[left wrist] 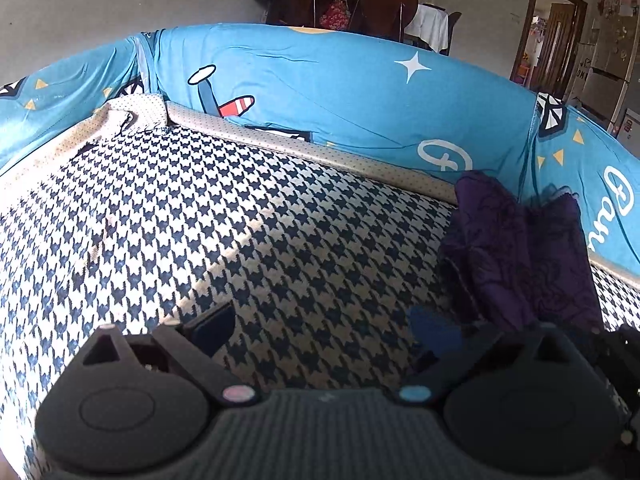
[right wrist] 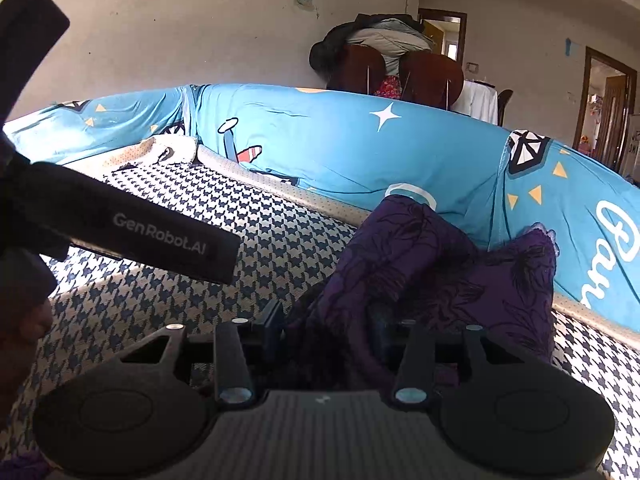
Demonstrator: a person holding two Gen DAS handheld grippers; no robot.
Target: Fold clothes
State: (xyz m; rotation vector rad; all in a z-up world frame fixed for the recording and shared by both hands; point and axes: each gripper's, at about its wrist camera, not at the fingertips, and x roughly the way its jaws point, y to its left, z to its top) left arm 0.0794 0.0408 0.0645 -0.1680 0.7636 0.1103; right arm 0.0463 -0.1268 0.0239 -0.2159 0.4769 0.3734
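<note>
A dark purple patterned garment [right wrist: 432, 264] lies bunched on the houndstooth seat [right wrist: 280, 248], leaning against the blue backrest. My right gripper [right wrist: 328, 332] reaches into its near edge. The jaws stand partly apart with loose folds of the cloth between them, and the pads do not look pressed on it. In the left wrist view the same garment [left wrist: 520, 248] sits off to the right. My left gripper [left wrist: 320, 328] hovers over bare seat fabric to the garment's left, jaws wide open with nothing between them. Its black body [right wrist: 140, 236] crosses the left of the right wrist view.
A blue cartoon-print cover [left wrist: 340, 92] wraps the backrest around the seat. A beige dotted border [left wrist: 320, 148] runs along the seat's far edge. Behind stand brown chairs [right wrist: 400, 72] piled with clothes and a doorway [left wrist: 552, 36]. A hand [right wrist: 24, 320] shows at the left edge.
</note>
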